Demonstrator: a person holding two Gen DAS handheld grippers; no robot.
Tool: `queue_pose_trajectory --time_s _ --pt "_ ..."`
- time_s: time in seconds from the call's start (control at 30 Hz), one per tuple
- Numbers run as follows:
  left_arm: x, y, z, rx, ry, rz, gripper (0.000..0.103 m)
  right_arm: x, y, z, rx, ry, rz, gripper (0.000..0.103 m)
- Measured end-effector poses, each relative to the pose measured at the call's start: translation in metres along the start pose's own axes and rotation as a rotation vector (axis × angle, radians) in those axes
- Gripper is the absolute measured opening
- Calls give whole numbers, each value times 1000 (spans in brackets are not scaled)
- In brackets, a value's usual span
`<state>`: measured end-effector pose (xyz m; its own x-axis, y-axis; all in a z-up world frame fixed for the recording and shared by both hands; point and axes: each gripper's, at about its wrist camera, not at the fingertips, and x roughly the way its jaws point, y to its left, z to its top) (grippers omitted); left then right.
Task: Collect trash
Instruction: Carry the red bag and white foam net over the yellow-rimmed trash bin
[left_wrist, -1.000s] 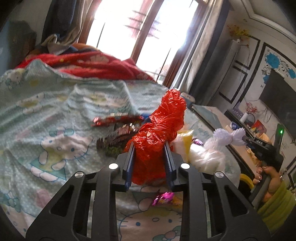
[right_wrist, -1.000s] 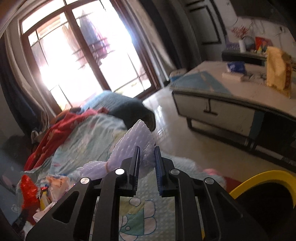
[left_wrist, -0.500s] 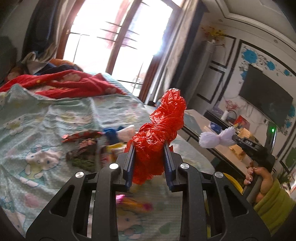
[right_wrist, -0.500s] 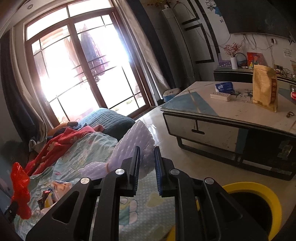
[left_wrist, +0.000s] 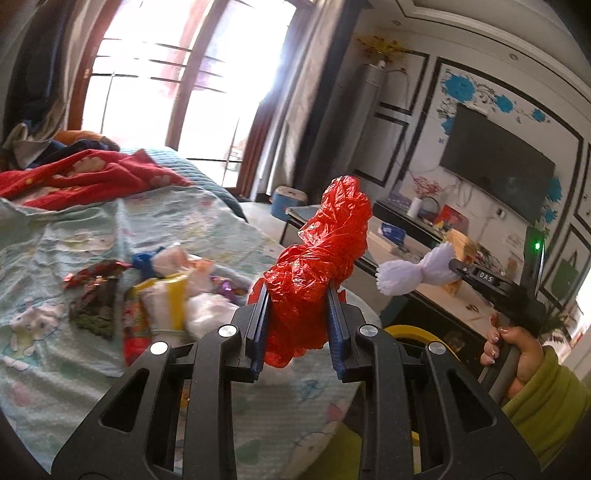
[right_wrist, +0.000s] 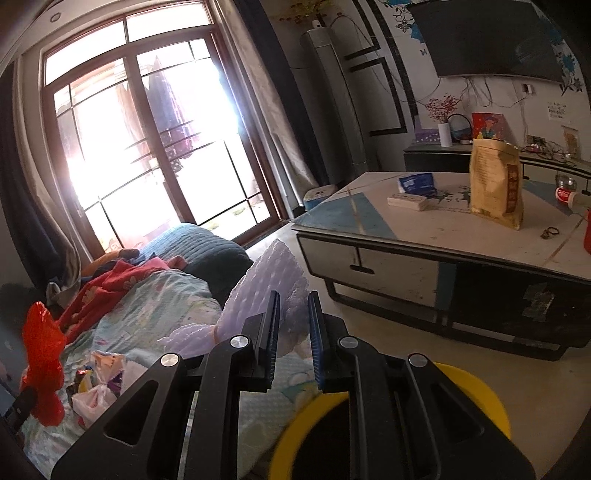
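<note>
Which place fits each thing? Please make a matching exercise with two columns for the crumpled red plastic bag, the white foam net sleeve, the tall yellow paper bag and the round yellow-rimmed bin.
Things:
1. crumpled red plastic bag
2. white foam net sleeve
3. tall yellow paper bag
4. round yellow-rimmed bin

Places:
A. standing on the low table
B. on the floor beside the bed
C. clamped in the right gripper
D. clamped in the left gripper

Pairs: 1-D, 2-C, 3-A, 4-B

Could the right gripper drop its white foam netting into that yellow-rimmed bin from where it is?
Probably yes. The right gripper, shut on the white foam netting, hangs close above the yellow-rimmed bin, and nothing stands between them.
</note>
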<state>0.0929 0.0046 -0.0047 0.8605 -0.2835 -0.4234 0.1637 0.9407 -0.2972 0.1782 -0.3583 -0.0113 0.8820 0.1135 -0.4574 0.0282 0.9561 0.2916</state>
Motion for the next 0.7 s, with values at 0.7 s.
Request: queue_pose_trajectory --time_s 0.7 --pt "53 -82 -37 140 133 -123 21 -45 -80 -33 -39 51 -152 15"
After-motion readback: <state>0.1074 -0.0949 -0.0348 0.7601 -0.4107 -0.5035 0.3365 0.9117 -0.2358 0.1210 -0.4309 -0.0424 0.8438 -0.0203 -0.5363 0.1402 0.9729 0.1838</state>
